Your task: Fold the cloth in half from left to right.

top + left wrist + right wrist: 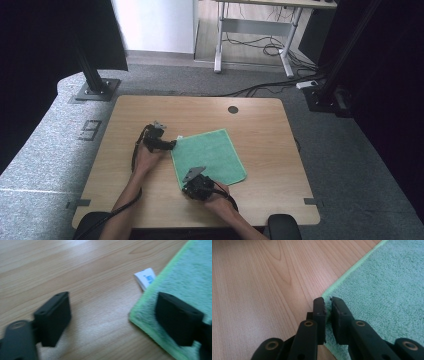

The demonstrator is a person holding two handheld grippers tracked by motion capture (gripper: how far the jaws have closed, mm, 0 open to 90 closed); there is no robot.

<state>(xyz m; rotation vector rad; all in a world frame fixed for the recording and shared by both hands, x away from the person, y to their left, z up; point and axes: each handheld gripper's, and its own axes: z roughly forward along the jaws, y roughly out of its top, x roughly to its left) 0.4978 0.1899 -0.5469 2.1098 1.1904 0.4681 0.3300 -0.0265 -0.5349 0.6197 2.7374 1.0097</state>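
A green towel (209, 156) lies flat near the middle of a pale wood-grain tabletop (260, 125), which has a small dark round hole (233, 109) near its far edge. The right gripper (327, 305) has its fingers clenched on the towel's near left corner. The left gripper (112, 315) stands with its fingers released and spread wide across the far left corner, one over bare wood, one over the cloth, beside a small white tag (146, 278). Grey carpet (350, 150) surrounds the table; beyond it stand a desk frame (255, 30) with loose cables (270, 50) and black stands (92, 75).
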